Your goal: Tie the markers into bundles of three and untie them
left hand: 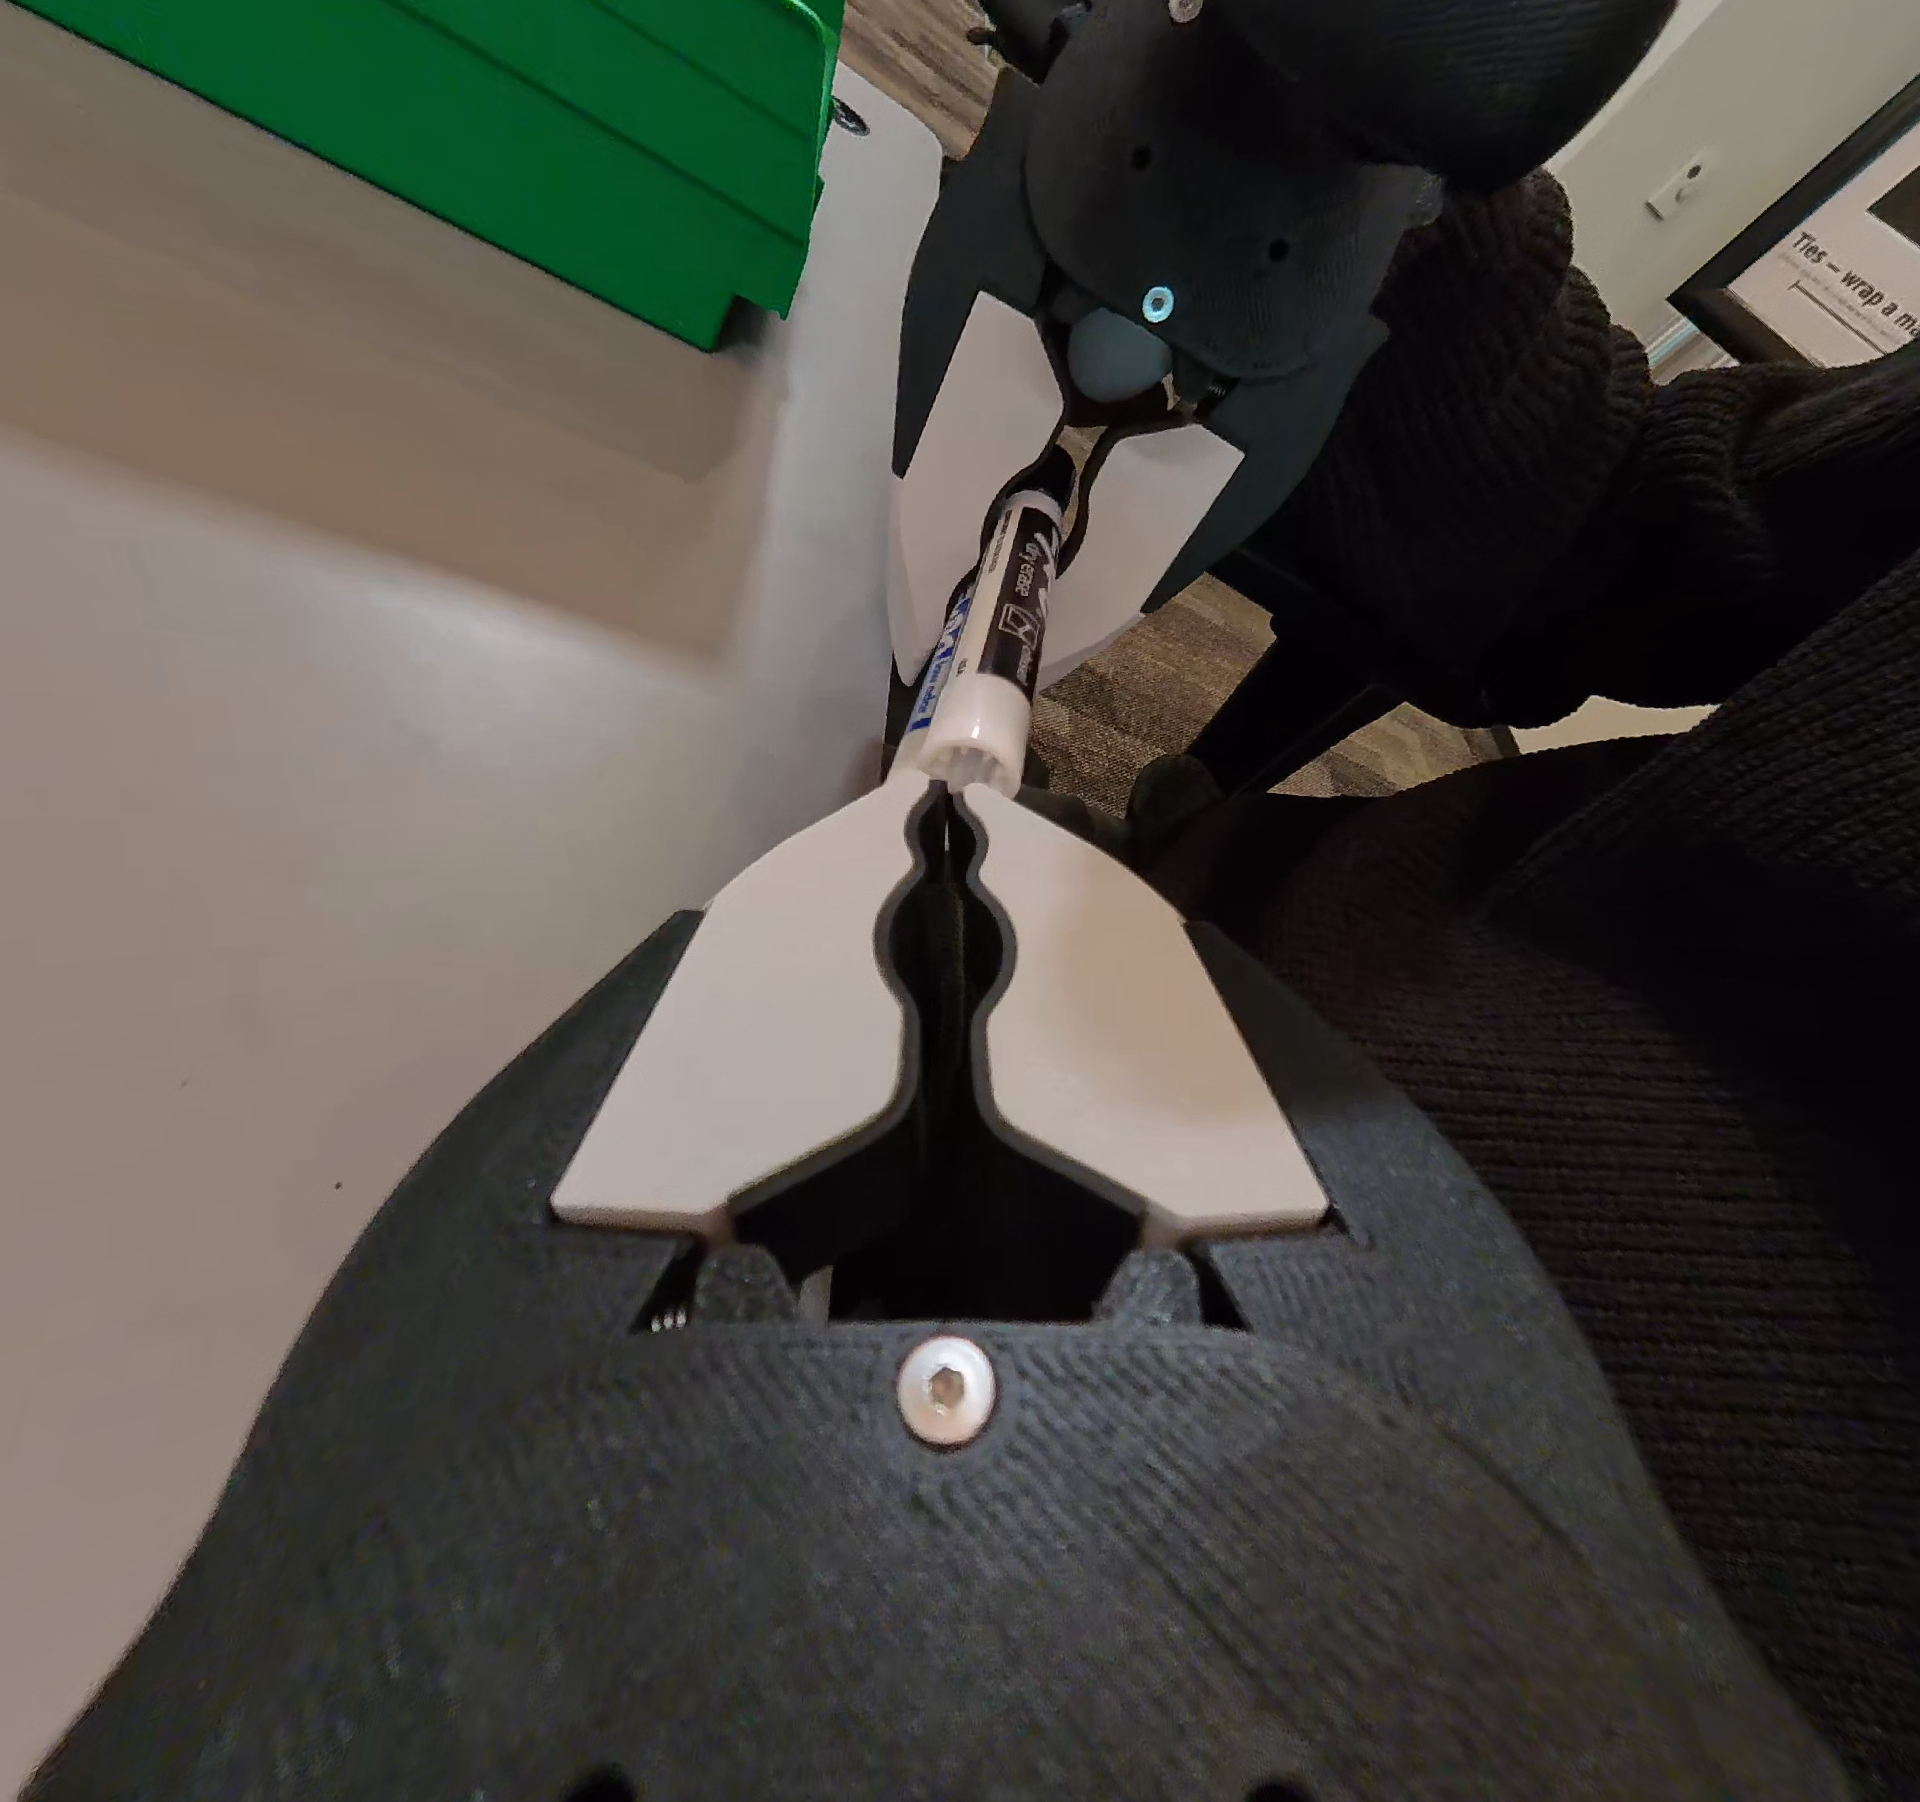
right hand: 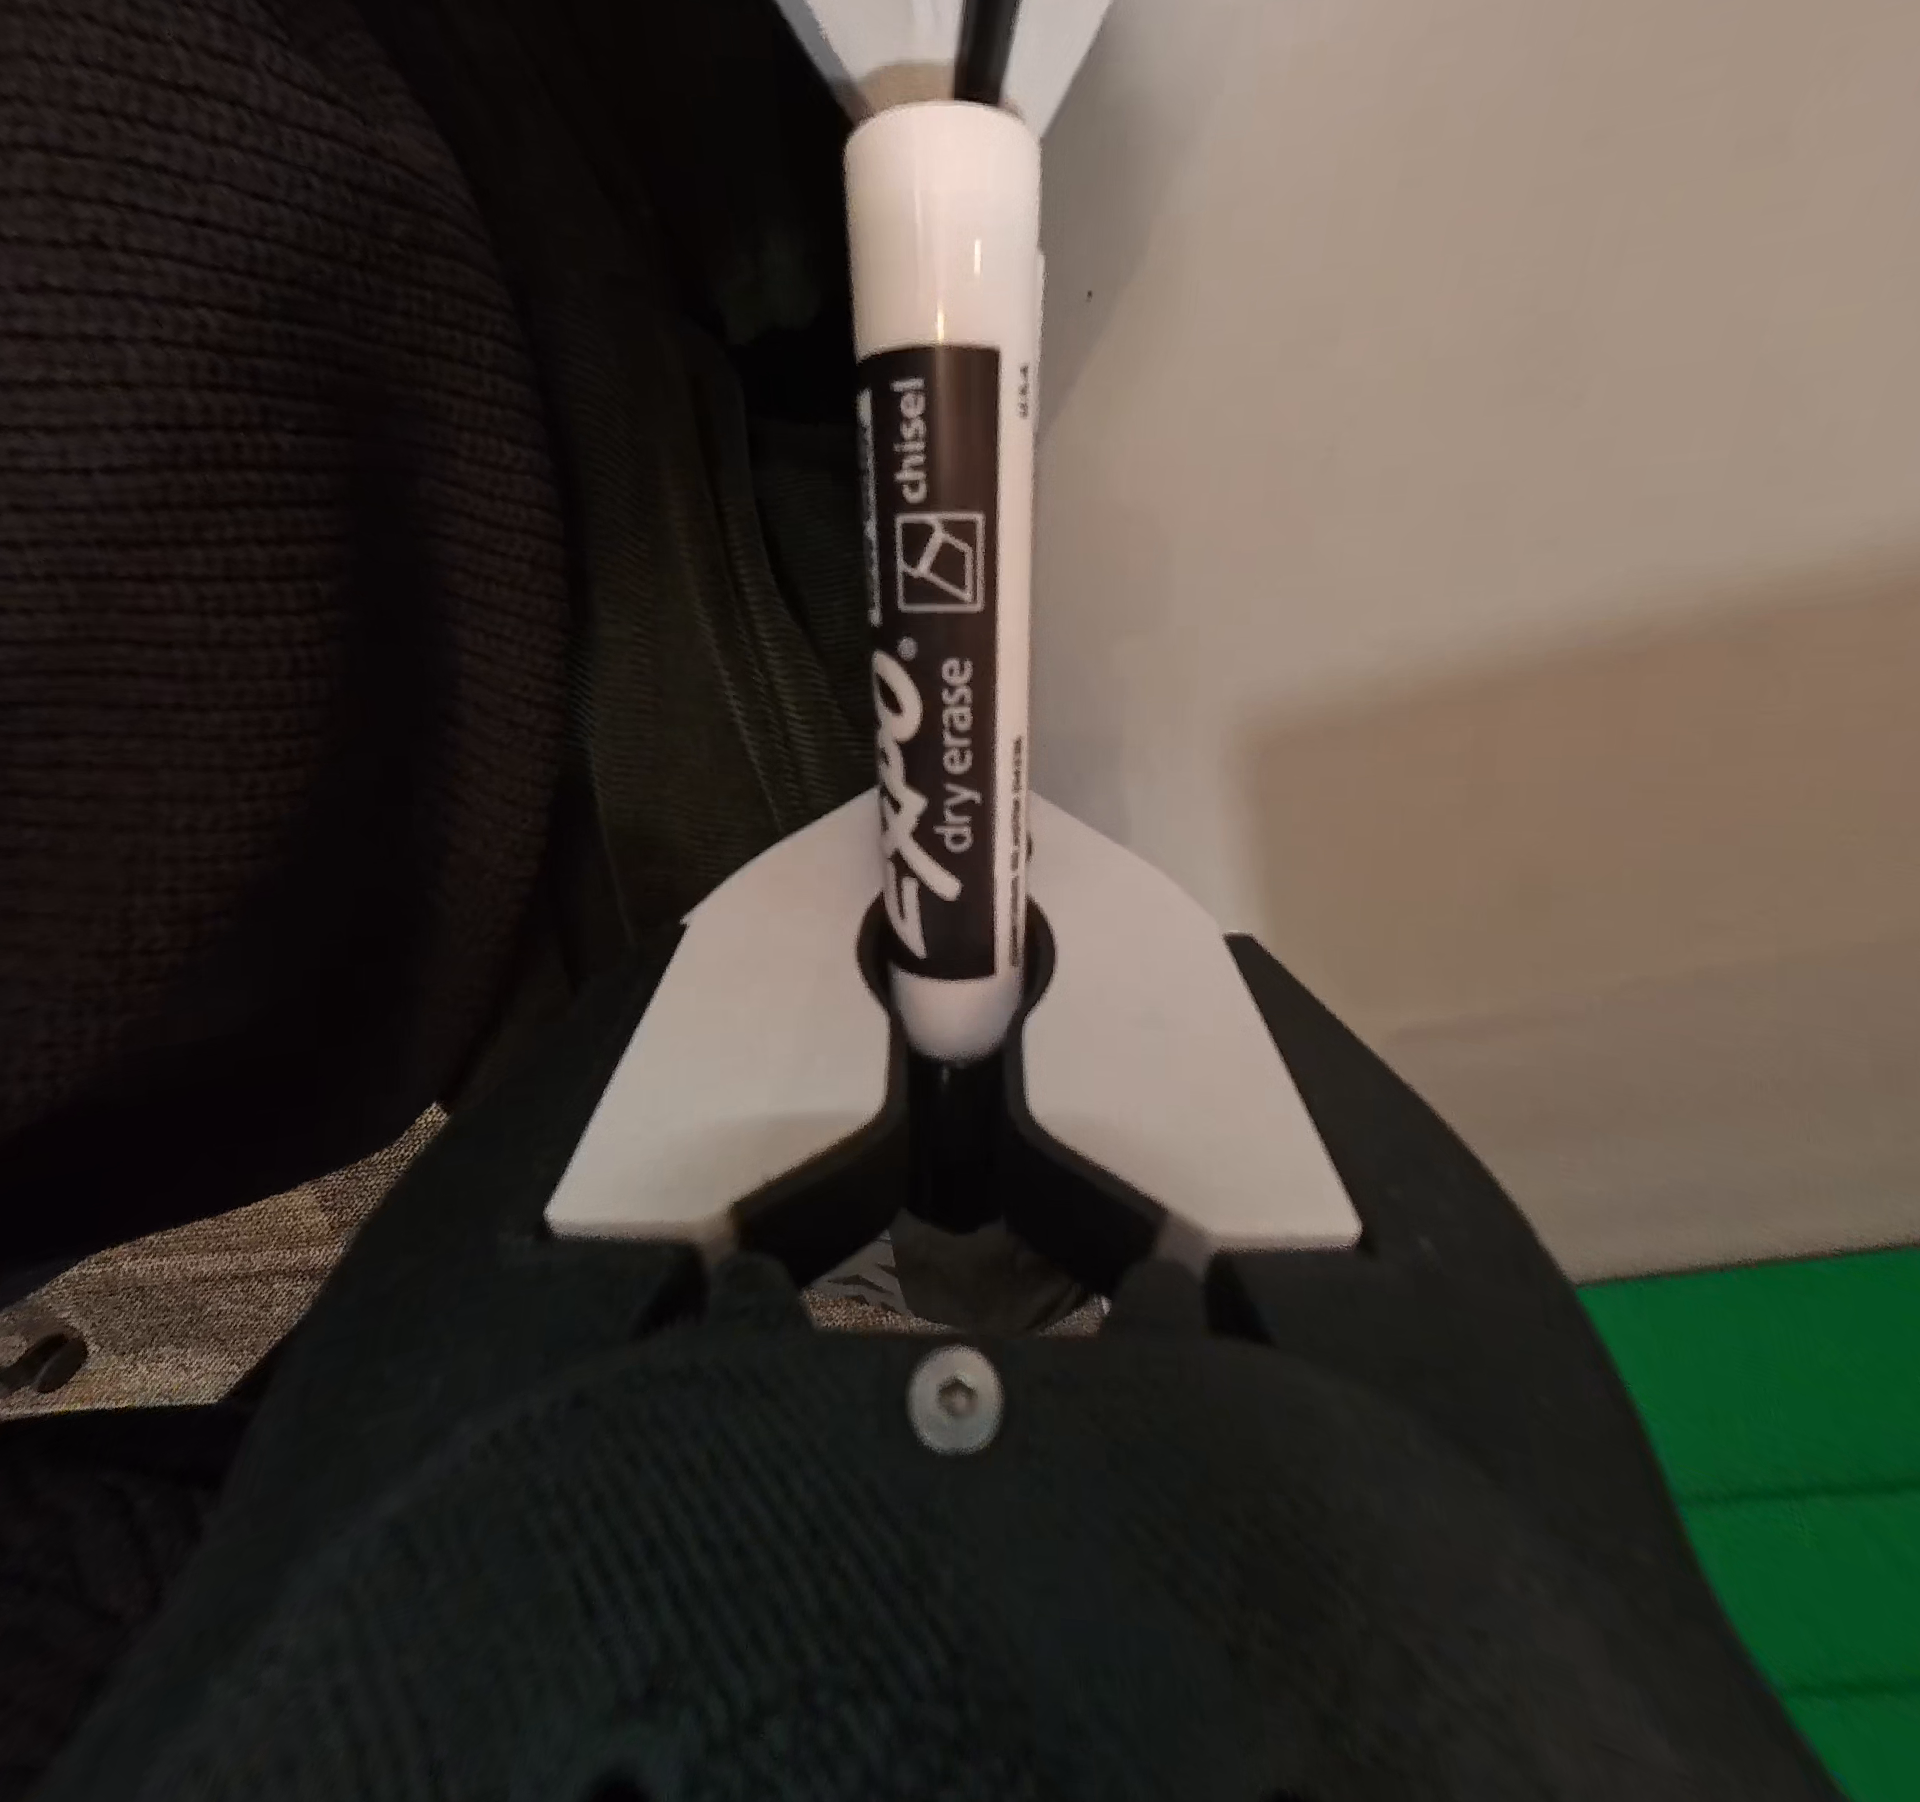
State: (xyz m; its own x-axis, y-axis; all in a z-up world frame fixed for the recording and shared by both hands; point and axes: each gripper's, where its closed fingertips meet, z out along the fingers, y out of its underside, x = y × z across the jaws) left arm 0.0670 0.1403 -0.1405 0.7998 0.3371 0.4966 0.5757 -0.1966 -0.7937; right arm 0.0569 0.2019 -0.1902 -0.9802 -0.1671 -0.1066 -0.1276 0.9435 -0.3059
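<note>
The right gripper (right hand: 951, 931) is clamped on a white dry-erase marker (right hand: 945, 547), the barrel seated in the rounded notch between its pale fingers (right hand: 769, 1004), with the black cap end running back into the gripper's throat. The marker's long axis runs straight out along the fingers, away from the right wrist camera, and its plain white butt end meets the tips of the left gripper at the top of that view. In the left wrist view, the left gripper (left hand: 951, 796) has its fingertips drawn together, nearly touching, right at the ribbed butt end of the marker (left hand: 1003, 630); whether they actually pinch that end or merely abut it cannot be told. The two grippers thus face one another nose to nose, the marker lying end-on between them, held off the surface. The right gripper (left hand: 1070, 464) appears beyond it, a dark-sleeved arm (left hand: 1558, 464) behind. Below and to the left lies a white tabletop (left hand: 312, 713), the marker near its edge. Farther off, a green plastic bin (left hand: 468, 69) stands on the tabletop, well apart from both grippers.
</note>
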